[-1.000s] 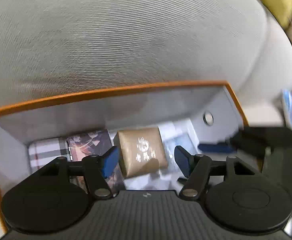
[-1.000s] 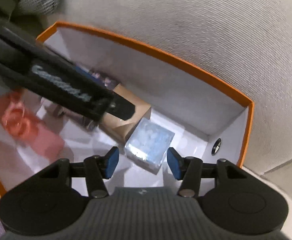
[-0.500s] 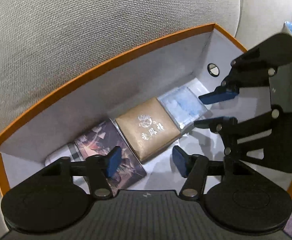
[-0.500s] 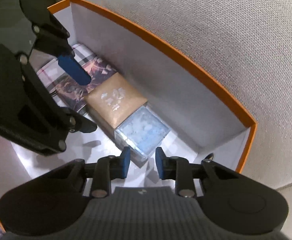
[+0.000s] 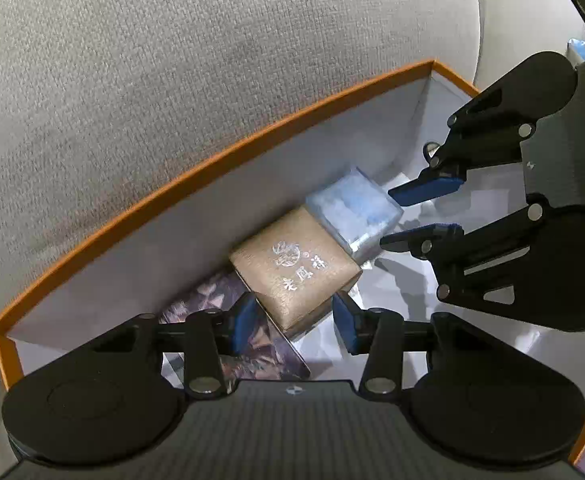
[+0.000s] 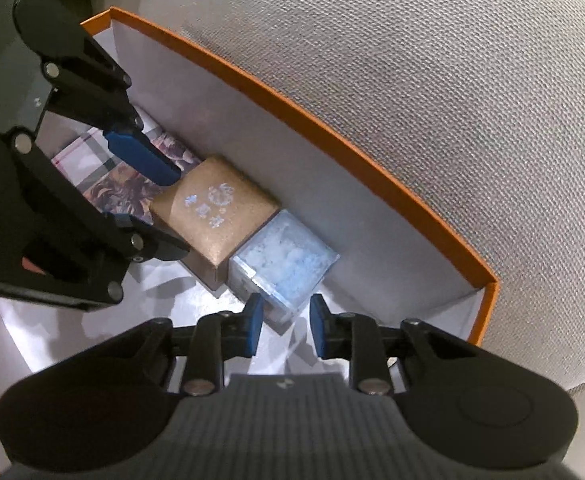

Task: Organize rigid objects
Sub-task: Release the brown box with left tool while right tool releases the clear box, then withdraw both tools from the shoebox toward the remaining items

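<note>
An orange-rimmed box (image 5: 196, 168) with white walls sits against a grey cushion. Along its far wall lie a brown box (image 5: 296, 268) with a silver logo and, touching it, a clear blue box (image 5: 352, 208). My left gripper (image 5: 294, 324) points down over the brown box's near corner. Its jaws are closing with that corner between the pads, a small gap on each side. My right gripper (image 6: 286, 320) is shut on the near corner of the clear blue box (image 6: 284, 264). Both grippers work side by side inside the box, the left gripper (image 6: 180, 212) straddling the brown box (image 6: 212, 208).
A purple patterned card (image 5: 228, 320) and a plaid item (image 6: 80, 156) lie left of the brown box. The grey cushion (image 5: 172, 80) rises behind the far wall. A metal eyelet (image 5: 428, 150) sits in the right end wall. The white floor (image 6: 92, 320) nearer me is bare.
My left gripper rolled and moved in over the brown box, and its jaws narrowed around the corner. My right jaws closed onto the clear blue box and then held.
</note>
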Motion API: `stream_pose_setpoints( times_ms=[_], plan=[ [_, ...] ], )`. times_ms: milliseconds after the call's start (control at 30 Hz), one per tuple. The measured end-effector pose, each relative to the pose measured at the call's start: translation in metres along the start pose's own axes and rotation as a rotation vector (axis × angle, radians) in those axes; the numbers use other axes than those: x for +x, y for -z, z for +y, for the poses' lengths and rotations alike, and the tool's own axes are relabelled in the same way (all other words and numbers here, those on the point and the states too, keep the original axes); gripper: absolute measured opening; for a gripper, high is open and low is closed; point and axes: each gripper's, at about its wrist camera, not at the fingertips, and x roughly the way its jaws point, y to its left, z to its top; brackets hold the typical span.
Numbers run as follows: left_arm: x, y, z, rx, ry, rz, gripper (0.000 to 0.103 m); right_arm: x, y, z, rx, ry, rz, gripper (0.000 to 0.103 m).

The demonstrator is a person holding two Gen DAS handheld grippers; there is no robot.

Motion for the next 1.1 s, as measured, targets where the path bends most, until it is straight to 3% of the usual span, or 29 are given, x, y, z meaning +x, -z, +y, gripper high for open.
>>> stream_pose_setpoints(
  times_ms=[200,333,400,500,700,900,1100],
  plan=[
    [-0.027,0.004,0.007,-0.047,0.043,-0.044,0.054,-0.015,0.005,-0.002,0.045,-0.003,-0.026,0.027],
    [-0.066,0.011,0.006,-0.073,0.056,-0.143,0.054,-0.045,0.013,-0.002,0.117,-0.006,-0.095,0.032],
    [-0.092,0.018,0.003,-0.092,0.067,-0.204,0.054,-0.065,0.02,0.001,0.16,-0.007,-0.148,0.041],
    [-0.128,0.024,-0.006,-0.112,0.073,-0.284,0.057,-0.095,0.036,0.009,0.235,-0.028,-0.228,0.041],
    [-0.178,0.083,-0.01,-0.203,0.132,-0.39,0.057,-0.145,0.078,0.036,0.389,-0.055,-0.35,0.041],
    [-0.189,0.151,-0.018,-0.295,0.087,-0.396,0.057,-0.161,0.121,0.073,0.533,-0.08,-0.419,0.041],
    [-0.149,0.207,-0.018,-0.444,0.049,-0.28,0.057,-0.13,0.149,0.12,0.629,-0.17,-0.366,0.041]
  ],
)
